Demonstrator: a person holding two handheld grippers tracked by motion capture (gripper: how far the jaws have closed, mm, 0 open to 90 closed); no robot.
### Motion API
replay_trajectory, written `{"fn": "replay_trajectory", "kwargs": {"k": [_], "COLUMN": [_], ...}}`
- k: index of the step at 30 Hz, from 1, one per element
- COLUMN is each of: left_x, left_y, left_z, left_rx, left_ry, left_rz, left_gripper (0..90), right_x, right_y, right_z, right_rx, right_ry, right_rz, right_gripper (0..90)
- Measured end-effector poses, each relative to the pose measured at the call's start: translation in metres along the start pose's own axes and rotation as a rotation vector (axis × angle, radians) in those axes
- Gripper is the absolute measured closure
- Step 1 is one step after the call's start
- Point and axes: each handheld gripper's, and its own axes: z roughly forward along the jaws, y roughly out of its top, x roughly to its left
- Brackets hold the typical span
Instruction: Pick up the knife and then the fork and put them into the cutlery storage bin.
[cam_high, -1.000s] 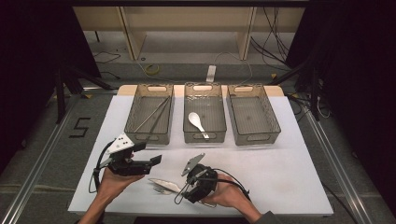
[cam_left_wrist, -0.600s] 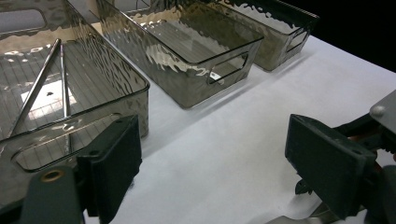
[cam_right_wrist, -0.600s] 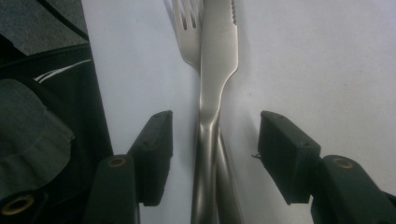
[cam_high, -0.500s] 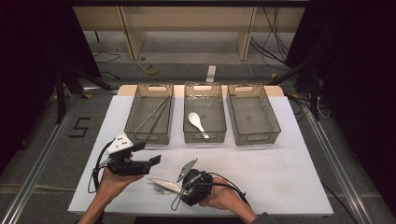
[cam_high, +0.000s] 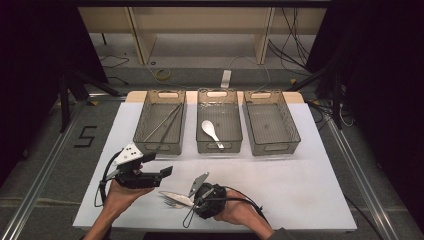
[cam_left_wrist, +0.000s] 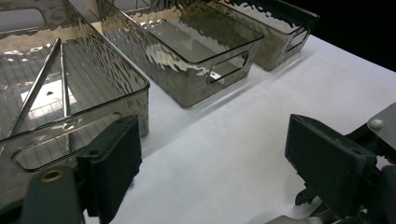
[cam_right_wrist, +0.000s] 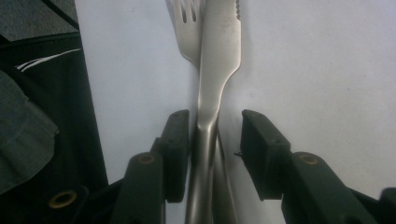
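**Right claw straddles a knife and fork at the near edge of the counter**

A white counter (cam_high: 310, 190) seen from above carries three clear, smoky plastic bins in a row along its far side. The left bin (cam_high: 161, 122) holds two thin metal rods that lie crossed like chopsticks (cam_high: 165, 122). The middle bin (cam_high: 219, 125) holds a white spoon (cam_high: 210, 131). The right bin (cam_high: 271, 122) has nothing visible inside.

Near the front edge, a person's two hands each hold a black claw. The right claw (cam_high: 192, 199) lies low on the counter and points toward the person's left. In the right gripper view, a steel knife (cam_right_wrist: 219, 60) and a fork (cam_right_wrist: 186, 18) lie side by side on the white surface, touching along their length, with their handles running between the two jaws. The jaws are partly open: the left jaw touches the handles, and the right jaw stands just clear of them, so the cutlery is straddled and not clamped.

The left claw (cam_high: 162, 172) is held just beside the near corner of the left bin, pointing toward the person's right, near the tips of the cutlery. In the left gripper view its jaws stand wide apart with bare counter between them, holding nothing.
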Motion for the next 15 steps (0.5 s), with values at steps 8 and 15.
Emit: {"fn": "replay_trajectory", "kwargs": {"k": [8,15], "left_x": [-0.0008,-0.0005], "left_y": [-0.0003,-0.0005], "left_z": [0.0007,0.0006], "left_rx": [0.000,0.004], "left_ry": [-0.001,-0.003], "left_rz": [0.000,0.006], "left_gripper": [18.1,18.1], "right_x": [-0.0042,-0.0045], "right_y": [0.0009,0.0033], "right_z": [0.0010,0.0010], "right_rx": [-0.002,0.016], "right_ry": [0.015,0.011], "right_rz": [-0.006,-0.006], "right_gripper": [73.1,78.4]}}
